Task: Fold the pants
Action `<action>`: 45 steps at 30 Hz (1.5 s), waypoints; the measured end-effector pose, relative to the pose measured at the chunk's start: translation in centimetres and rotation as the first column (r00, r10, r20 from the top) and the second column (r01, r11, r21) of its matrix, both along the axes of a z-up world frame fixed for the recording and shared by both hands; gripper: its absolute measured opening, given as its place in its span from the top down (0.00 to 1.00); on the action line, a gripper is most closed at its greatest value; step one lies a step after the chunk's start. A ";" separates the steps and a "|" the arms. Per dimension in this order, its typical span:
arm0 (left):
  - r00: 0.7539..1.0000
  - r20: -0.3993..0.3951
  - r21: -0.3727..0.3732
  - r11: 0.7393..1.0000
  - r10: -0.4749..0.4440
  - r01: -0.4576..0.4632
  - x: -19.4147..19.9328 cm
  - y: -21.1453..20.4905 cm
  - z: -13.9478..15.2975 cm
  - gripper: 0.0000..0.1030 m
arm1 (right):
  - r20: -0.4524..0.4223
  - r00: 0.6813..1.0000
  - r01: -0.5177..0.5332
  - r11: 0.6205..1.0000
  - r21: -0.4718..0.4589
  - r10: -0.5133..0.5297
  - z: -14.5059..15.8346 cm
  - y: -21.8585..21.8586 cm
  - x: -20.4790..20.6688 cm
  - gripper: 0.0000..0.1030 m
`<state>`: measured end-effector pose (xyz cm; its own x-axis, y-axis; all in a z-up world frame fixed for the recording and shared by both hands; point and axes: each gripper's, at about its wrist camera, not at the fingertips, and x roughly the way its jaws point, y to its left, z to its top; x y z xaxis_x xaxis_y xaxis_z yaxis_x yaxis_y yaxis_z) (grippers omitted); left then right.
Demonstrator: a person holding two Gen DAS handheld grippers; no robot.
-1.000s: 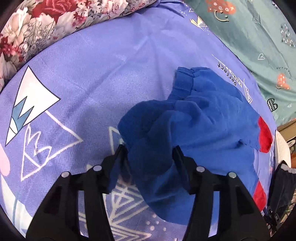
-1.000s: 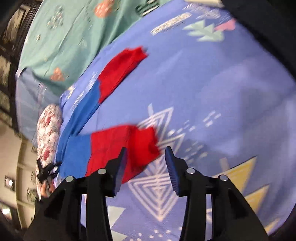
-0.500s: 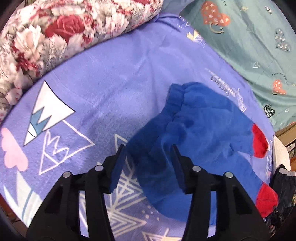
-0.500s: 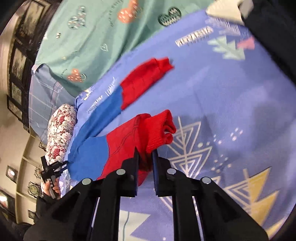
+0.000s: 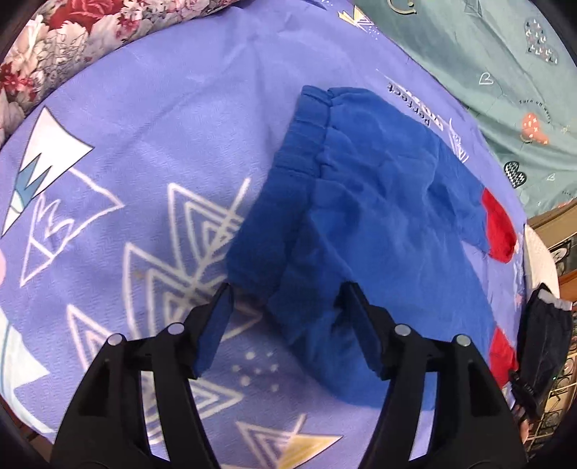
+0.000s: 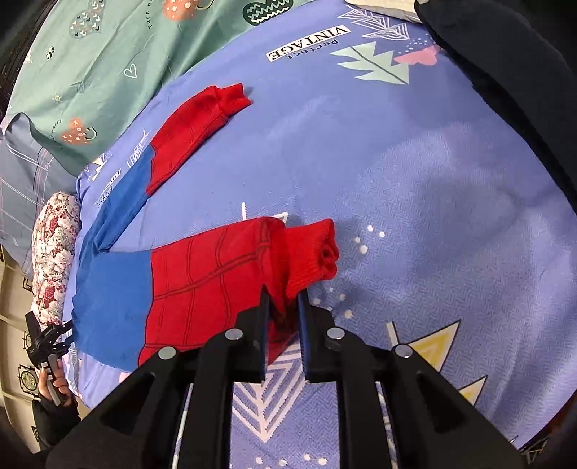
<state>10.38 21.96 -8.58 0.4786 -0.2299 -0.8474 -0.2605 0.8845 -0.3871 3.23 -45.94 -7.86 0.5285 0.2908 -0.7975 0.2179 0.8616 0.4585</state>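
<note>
On a purple bedsheet (image 5: 151, 119) printed with white triangles, a pair of blue-and-red pants (image 5: 375, 202) lay spread out, its blue elastic waistband (image 5: 306, 144) bunched toward the left wrist camera. The left gripper (image 5: 285, 324) hovered over the waist end with its jaws wide apart, gripping nothing, blue cloth lying between and just beyond the fingertips. At the other end, the right gripper (image 6: 283, 314) had its jaws nearly closed on the near leg's red ribbed cuff (image 6: 310, 252), the fabric pinched and lifted into a fold. The far leg (image 6: 187, 133) stretched flat toward a green heart-patterned sheet (image 6: 101, 54). A floral pillow (image 5: 83, 32) sat at the bedsheet's edge beyond the waistband.
</note>
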 end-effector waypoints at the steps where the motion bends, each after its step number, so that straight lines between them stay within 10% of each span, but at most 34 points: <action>1: 1.000 0.009 0.009 1.000 -0.002 0.002 0.3 -0.4 0.1 0.39 | 0.000 1.000 0.000 1.000 -0.001 0.000 -0.1 0.1 0.0 0.86; 5: 0.999 0.029 0.015 0.999 0.033 -0.033 0.4 -1.0 -0.1 0.82 | 0.026 1.000 -0.002 1.000 -0.005 0.002 0.3 -0.3 -0.6 0.86; 17: 1.000 0.021 0.088 0.996 0.019 -0.021 -1.3 -0.6 0.8 0.85 | 0.015 1.000 -0.012 1.000 -0.006 0.012 2.0 -0.6 -1.0 0.87; 20: 1.000 -0.002 0.130 0.991 0.018 -0.018 -0.3 -1.0 -0.6 0.81 | -0.024 1.000 -0.004 0.999 -0.033 0.003 0.0 -0.3 -0.6 0.84; 24: 1.000 0.015 0.198 0.980 0.020 -0.022 -1.3 -1.4 1.5 0.59 | 0.055 0.994 0.107 0.980 -0.165 -0.099 2.7 -1.4 -2.1 0.41; 29: 0.976 0.205 0.327 0.945 -0.072 0.001 -3.7 -4.9 7.5 0.28 | 0.215 0.972 -0.083 0.996 -0.042 0.090 7.0 2.2 -2.6 0.41; 37: 0.970 -0.014 0.335 0.913 -0.243 0.234 1.2 -10.9 0.0 0.26 | -0.055 0.972 -0.232 0.970 -0.076 0.228 0.7 8.6 2.6 0.26; 45: 0.951 0.055 0.287 0.917 -0.304 0.277 2.8 -9.6 3.9 0.22 | 0.096 0.945 -0.304 0.949 -0.081 0.311 6.8 9.1 5.0 0.23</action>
